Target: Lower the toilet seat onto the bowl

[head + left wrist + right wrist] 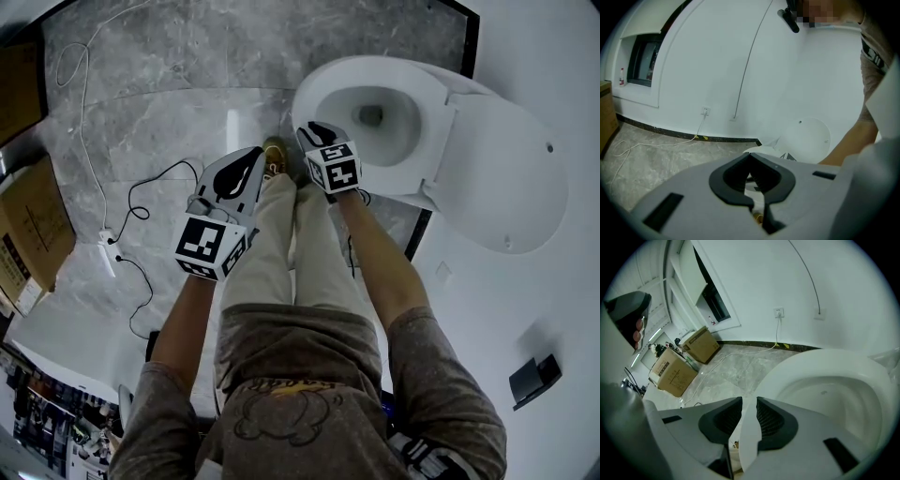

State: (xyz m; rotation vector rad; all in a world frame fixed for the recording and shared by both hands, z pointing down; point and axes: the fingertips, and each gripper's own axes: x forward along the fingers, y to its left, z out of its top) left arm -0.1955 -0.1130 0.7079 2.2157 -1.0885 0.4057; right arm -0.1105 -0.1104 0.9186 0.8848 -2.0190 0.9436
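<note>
Grasping step: right tool (748, 412) is closing, not yet clamped, around the toilet seat (811, 365) front rim, left tool (751, 159) clenched empty; next, secure grip and settle the seat flat onto the bowl (394, 136).

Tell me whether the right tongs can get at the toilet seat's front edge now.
Likely yes: the right tongs straddle the toilet seat's front edge, jaws closing on it, nothing else between them.

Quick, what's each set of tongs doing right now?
Left tongs: closed, empty.
Right tongs: closing around the front edge of the white plastic toilet seat, not clamped yet.
</note>
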